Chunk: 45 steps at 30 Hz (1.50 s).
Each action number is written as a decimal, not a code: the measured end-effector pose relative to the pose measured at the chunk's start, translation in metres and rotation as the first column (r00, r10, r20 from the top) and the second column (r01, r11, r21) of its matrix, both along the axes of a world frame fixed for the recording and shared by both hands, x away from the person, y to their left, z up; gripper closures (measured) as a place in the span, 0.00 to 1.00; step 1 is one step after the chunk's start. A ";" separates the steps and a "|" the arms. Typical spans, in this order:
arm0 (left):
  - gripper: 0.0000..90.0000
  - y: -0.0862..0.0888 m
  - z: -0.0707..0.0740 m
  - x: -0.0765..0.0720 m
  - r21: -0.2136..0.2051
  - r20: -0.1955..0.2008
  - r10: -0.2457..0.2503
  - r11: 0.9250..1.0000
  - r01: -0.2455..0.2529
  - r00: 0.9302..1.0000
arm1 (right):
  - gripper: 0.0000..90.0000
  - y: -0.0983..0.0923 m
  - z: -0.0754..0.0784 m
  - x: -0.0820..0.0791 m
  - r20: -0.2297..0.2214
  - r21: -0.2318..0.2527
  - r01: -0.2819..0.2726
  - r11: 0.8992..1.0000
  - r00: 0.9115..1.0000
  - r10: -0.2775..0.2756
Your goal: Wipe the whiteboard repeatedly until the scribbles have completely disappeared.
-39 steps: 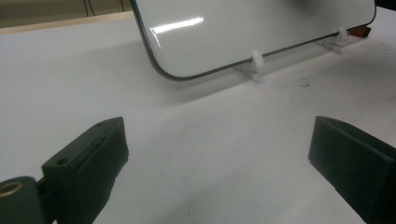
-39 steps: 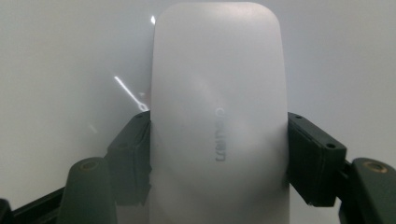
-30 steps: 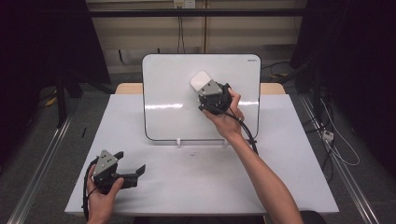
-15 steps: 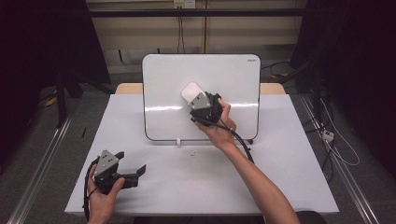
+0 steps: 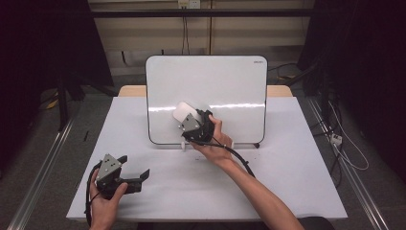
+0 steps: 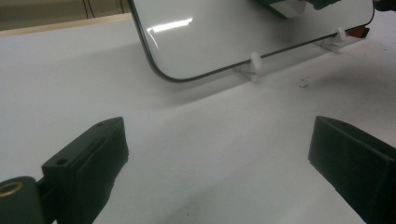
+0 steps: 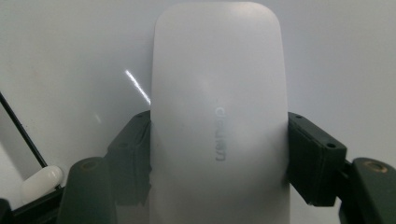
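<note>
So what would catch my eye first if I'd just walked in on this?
Probably the whiteboard standing upright at the back of the white table. Next, the white eraser pressed against its lower left part, clamped in the right hand-held gripper. The left hand-held gripper sits near the table's front left corner, jaws wide apart and holding nothing.

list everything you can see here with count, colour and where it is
whiteboard: 1, white with dark rim, upright on small white feet at the back of the table
eraser: 1, white, against the board face, clamped in the right gripper
table: 1, white top
left gripper: 1, black, jaws open, low over the table's front left
right gripper: 1, black, shut on the eraser
hands: 2, one on each gripper
</note>
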<state>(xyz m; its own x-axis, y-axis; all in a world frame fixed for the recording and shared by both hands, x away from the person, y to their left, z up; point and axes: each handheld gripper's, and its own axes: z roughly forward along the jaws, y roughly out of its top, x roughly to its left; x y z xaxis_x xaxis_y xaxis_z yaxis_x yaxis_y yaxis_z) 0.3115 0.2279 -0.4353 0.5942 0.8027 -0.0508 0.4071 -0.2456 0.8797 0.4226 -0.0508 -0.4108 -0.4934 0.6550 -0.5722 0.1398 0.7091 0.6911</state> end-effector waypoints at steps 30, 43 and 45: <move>0.05 0.001 0.000 0.000 0.002 -0.004 0.004 1.000 -0.004 1.000 | 0.35 -0.104 0.066 0.049 0.006 0.235 0.265 0.935 0.962 -0.274; 0.05 -0.002 -0.001 0.001 0.007 -0.002 0.000 1.000 0.000 1.000 | 0.35 -0.055 0.029 0.022 -0.010 0.130 0.147 0.981 0.989 -0.147; 0.05 -0.001 -0.001 0.000 0.010 -0.002 0.002 1.000 -0.002 1.000 | 0.35 -0.044 0.023 0.018 -0.012 0.113 0.117 0.987 0.993 -0.117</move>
